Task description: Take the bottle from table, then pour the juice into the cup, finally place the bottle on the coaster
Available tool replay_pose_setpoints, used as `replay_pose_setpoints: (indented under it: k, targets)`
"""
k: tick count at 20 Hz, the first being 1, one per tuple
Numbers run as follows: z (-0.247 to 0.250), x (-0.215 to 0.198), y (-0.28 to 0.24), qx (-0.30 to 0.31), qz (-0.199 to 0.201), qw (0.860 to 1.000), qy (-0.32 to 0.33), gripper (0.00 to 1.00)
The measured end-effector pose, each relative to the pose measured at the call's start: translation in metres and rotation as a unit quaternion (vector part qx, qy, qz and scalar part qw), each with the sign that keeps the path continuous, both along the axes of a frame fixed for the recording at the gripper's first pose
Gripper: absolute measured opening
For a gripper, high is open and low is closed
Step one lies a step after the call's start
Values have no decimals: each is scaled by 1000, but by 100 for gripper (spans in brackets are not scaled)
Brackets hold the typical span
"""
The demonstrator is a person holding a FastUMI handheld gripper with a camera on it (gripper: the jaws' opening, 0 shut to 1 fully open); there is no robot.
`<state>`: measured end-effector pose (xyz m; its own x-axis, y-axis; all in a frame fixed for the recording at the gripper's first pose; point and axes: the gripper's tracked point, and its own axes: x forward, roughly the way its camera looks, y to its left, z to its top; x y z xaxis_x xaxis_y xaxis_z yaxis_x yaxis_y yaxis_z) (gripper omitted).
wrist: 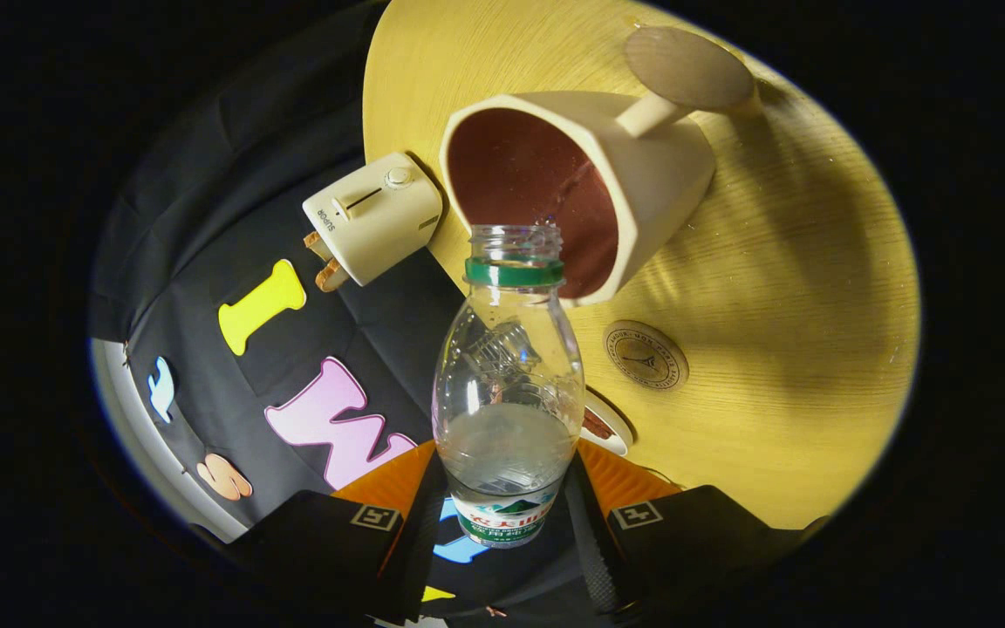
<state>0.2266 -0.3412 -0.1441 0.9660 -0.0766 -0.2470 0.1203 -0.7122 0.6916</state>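
Your gripper point(502, 515) pinches the bottle point(507, 392), its open mouth at the cup point(572, 187).

Both of your 2 fingers point(398, 515) press on the bottle's lower body from either side, and the uncapped neck with its green ring sits right at the cup's rim, over the brown inside. The cup stands on the round wooden table point(773, 349), close to its edge. 1 coaster point(690, 68) lies beyond the cup by its handle, another, stamped coaster point(645, 354) lies just beside the bottle. A cream toaster point(373, 216) sits at the table's edge beside the cup.
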Motion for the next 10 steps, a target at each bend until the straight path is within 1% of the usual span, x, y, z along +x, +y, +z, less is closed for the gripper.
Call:
replay_pose_setpoints:
  k: [5, 10]
  targets:
    - [1, 6, -14, 32, -26, 999, -4, 73]
    - [3, 3, -15, 55, -41, 998, -8, 73]
